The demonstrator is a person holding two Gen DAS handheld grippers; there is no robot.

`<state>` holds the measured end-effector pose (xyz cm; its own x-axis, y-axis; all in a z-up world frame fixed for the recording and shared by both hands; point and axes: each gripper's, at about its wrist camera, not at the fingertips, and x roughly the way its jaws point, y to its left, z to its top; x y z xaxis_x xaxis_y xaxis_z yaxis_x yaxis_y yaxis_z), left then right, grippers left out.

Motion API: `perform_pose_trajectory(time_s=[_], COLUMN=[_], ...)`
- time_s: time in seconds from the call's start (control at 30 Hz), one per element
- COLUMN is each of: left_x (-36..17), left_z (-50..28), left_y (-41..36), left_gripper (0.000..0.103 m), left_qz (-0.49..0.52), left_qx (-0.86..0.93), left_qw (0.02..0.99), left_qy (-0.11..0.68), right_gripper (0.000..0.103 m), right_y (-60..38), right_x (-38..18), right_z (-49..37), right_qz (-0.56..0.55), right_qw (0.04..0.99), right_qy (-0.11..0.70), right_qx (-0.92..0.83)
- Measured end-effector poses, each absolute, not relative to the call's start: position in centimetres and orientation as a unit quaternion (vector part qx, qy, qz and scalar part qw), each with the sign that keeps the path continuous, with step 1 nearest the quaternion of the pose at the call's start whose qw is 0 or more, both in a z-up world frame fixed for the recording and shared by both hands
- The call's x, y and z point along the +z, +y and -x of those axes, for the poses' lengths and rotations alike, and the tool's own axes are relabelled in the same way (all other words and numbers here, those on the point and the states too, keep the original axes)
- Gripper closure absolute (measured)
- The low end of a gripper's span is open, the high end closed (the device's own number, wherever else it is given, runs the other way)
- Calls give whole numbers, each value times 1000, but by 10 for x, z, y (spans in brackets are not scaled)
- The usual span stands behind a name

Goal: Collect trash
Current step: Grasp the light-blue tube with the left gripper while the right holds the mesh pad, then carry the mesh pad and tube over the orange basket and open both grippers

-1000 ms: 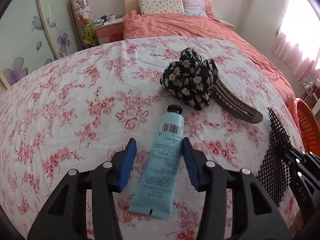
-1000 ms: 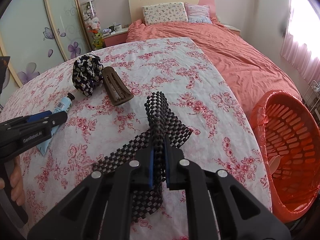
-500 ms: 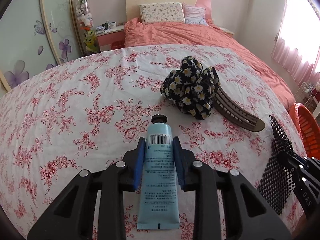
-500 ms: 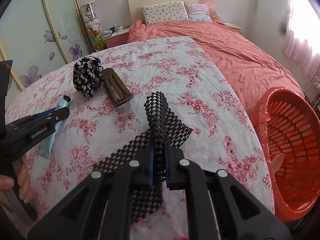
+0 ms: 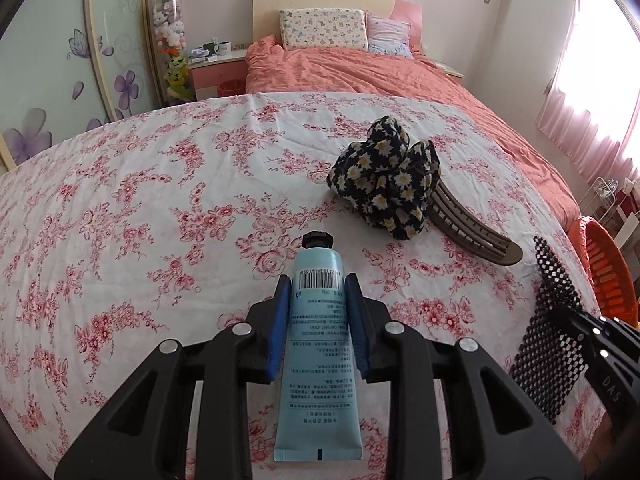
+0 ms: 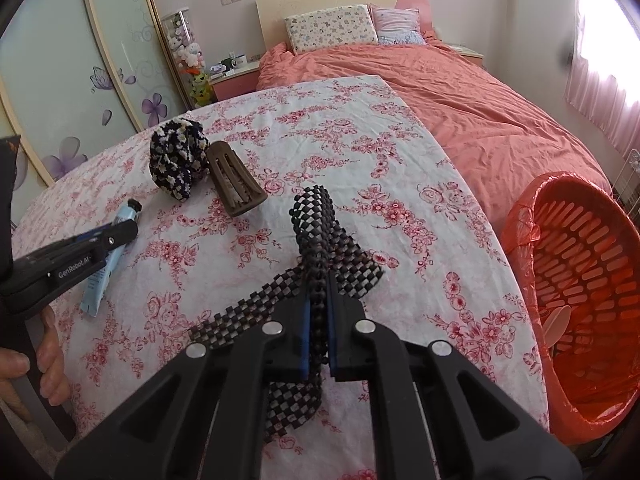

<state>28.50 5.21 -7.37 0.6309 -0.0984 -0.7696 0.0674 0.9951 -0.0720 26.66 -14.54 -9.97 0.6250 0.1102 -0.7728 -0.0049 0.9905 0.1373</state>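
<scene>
My left gripper [image 5: 318, 284] is shut on a light blue tube [image 5: 318, 344] with a black cap, held over the flowered tablecloth [image 5: 120, 220]. The tube also shows in the right wrist view [image 6: 106, 264], clamped in the left gripper [image 6: 120, 234]. My right gripper [image 6: 319, 292] is shut on a black checkered mesh mat [image 6: 316, 232], which droops onto the cloth. The mat shows at the right edge of the left wrist view [image 5: 552, 304]. An orange basket lined with an orange bag [image 6: 580, 280] stands low beside the table's right edge.
A black daisy-print scrunchie [image 5: 386, 180] and a brown hair clip [image 5: 468, 226] lie on the cloth beyond the tube. A bed with a salmon cover [image 6: 460, 100] is behind the table. A nightstand [image 5: 216, 68] and wardrobe doors [image 5: 60, 60] are at the back left.
My left gripper closed its jaws on the blue tube and lifted it slightly. My right gripper kept hold of the mesh mat, nearly still.
</scene>
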Motion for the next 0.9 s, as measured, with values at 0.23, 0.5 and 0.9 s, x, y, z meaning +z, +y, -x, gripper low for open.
perform_pose_trajectory(time_s=[0.23, 0.5, 0.9], left_x=[-70, -58, -18], left_z=[-281, -273, -253], left_y=[63, 66, 47], left_gripper=[75, 75, 75], left_qz=[24, 18, 9], left_qx=[-37, -36, -54], left_qw=[904, 911, 924], left_qy=[425, 410, 378], right_gripper=[96, 96, 96], right_y=[-146, -146, -164], right_x=[-90, -70, -16], right_z=[-259, -250, -220], right_qz=[-76, -88, -100], right_qw=[904, 910, 932], right_qy=[420, 402, 346], right_qx=[37, 47, 37])
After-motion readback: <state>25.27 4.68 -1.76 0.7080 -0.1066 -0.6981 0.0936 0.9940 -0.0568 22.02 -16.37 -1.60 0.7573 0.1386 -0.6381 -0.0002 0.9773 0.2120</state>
